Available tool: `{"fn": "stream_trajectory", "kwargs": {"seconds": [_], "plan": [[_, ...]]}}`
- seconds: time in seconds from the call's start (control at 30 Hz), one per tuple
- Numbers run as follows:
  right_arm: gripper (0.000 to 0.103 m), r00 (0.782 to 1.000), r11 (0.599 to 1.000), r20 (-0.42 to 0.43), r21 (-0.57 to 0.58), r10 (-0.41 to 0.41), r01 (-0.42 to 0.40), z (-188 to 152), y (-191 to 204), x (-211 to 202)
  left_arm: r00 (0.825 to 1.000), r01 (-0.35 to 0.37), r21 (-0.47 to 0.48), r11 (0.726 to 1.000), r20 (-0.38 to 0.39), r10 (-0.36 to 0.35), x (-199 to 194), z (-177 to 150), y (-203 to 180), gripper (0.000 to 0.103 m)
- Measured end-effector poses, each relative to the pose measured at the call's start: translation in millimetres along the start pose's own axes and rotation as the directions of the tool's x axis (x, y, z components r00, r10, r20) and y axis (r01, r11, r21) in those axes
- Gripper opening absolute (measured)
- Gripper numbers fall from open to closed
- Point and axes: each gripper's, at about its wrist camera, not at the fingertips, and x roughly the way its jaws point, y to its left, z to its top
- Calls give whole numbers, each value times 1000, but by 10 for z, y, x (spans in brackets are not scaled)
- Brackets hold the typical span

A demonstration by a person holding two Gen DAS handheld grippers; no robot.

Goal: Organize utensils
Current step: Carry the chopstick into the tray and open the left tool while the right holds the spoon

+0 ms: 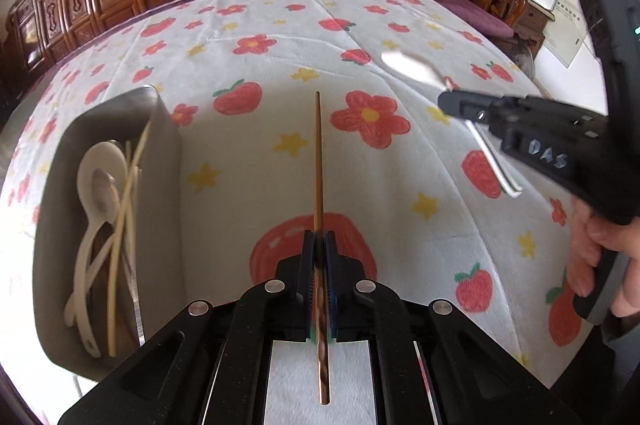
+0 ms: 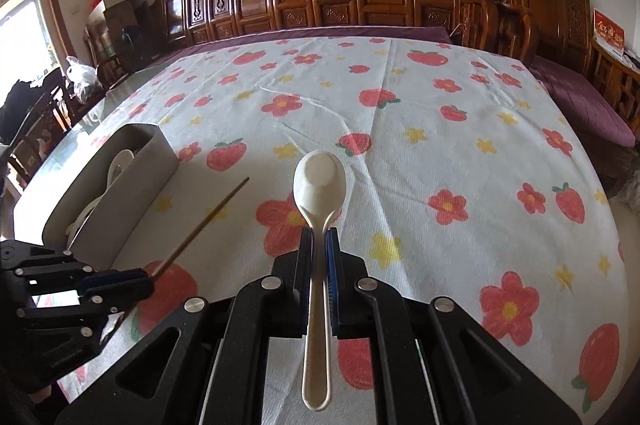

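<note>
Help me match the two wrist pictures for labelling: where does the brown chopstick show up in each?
Left wrist view: brown chopstick runs up the centre, clamped in the left hand-held gripper.
Right wrist view: it slants at lower left, sticking out of that gripper.
Shared landmark: the grey utensil box, just left of it.

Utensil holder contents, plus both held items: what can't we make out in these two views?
- Utensil holder: right wrist view shows only the tip of a white spoon; its near wall hides the rest.
- Holder in left wrist view: spoons and pale chopsticks overlap and blur, so no count; its bottom is hidden.
- White spoon in the right hand-held gripper: bowl motion-blurred in left wrist view.
- Brown chopstick in the left hand-held gripper: whether its tip touches the tablecloth is unclear.
</note>
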Motion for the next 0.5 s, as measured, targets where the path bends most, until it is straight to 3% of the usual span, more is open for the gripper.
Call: {"fn": "stream_trajectory", "kwargs": {"seconds": [0.5], "plan": [[8, 1000, 999, 9, -41, -22, 22, -123, 352, -117, 994, -34, -34, 999, 101, 37, -651, -30, 426, 4]]}}
